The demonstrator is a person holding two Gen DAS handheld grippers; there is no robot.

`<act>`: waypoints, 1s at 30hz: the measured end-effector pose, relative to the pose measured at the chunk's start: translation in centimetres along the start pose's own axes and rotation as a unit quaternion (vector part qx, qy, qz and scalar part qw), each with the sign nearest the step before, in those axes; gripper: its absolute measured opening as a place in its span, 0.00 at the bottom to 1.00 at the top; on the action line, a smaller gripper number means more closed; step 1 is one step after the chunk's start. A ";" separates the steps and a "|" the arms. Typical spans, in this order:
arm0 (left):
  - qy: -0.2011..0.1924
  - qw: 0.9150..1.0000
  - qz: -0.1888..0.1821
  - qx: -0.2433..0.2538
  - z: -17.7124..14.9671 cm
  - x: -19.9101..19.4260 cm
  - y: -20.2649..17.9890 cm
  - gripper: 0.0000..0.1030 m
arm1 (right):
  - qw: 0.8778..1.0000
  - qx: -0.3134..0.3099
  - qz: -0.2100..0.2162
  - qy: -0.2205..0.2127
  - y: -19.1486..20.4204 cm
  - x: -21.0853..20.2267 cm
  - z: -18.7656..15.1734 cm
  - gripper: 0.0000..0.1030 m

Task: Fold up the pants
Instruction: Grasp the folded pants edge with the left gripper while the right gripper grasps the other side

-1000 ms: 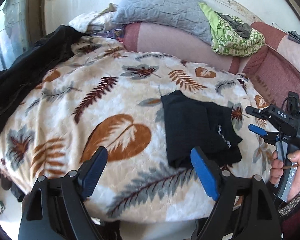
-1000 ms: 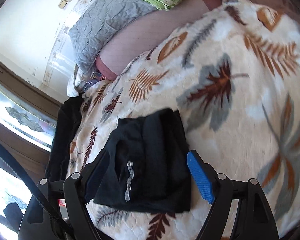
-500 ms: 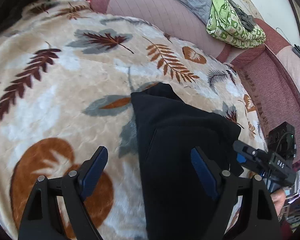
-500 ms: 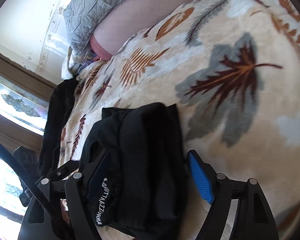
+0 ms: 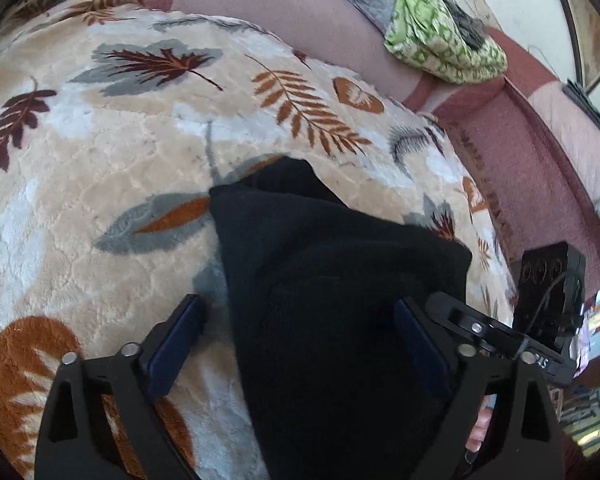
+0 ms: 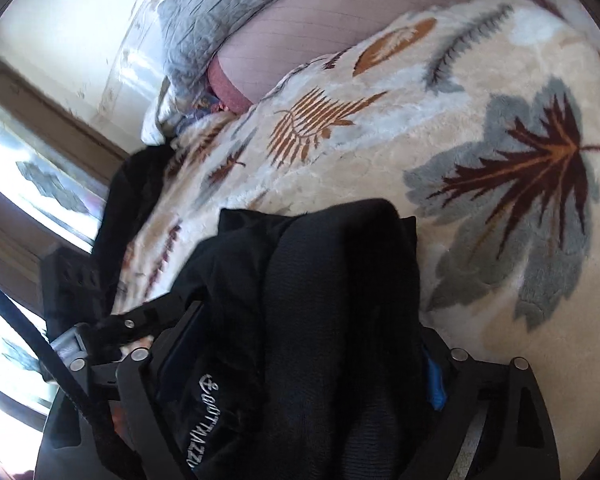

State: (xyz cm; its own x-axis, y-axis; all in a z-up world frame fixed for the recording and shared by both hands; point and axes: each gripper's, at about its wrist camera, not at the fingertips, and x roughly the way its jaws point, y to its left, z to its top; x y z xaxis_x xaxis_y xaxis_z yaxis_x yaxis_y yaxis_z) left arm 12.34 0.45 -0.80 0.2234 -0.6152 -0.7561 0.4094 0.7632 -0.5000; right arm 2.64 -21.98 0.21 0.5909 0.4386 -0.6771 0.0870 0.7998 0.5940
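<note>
**Get both pairs of jaws around the near edge before you lift**

The folded black knit pants (image 5: 340, 280) lie in a compact stack on the plush cream bed blanket with rust and grey leaf prints (image 5: 100, 152), close to its near edge. The white lettering (image 6: 204, 424) on the cloth faces up on the side seen by the right wrist camera.

Your left gripper (image 5: 300, 344) straddles one side of the stack: one blue pad sits over bare blanket, the other over black cloth. Its jaws are closing, yet they stand well apart and do not press on anything. Your right gripper (image 6: 300, 364) has the stack between its jaws, which are opening; the pads look clear of the cloth.

To do this step well, judging from how things lie:

- Settle what you are after first. The pants look nearly done, so this is probably a last fold or a tidy-up.
- Bring each lower jaw flat along the blanket and slide it under all the layers, not just the top one.
- Avoid pinching the fluffy blanket along with the pants.
- Close both sides at matching points on the edge, so the stack lifts level.
- Keep the two grippers apart; they are crowded close here.
</note>
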 end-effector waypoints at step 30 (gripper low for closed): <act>-0.164 0.974 0.126 0.097 5.6 -7.2 -6.9 0.24 | 0.988 -0.131 -0.030 -0.073 10.3 -3.6 5.7 0.36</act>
State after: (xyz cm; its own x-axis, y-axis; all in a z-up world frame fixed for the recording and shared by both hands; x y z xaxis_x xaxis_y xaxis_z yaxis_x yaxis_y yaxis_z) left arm 12.91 -1.47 10.44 0.5951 -0.4682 -0.6532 0.4573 0.8656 -0.2037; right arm 5.98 -17.71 11.27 0.7017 0.3385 -0.6269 -0.0734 0.9096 0.4090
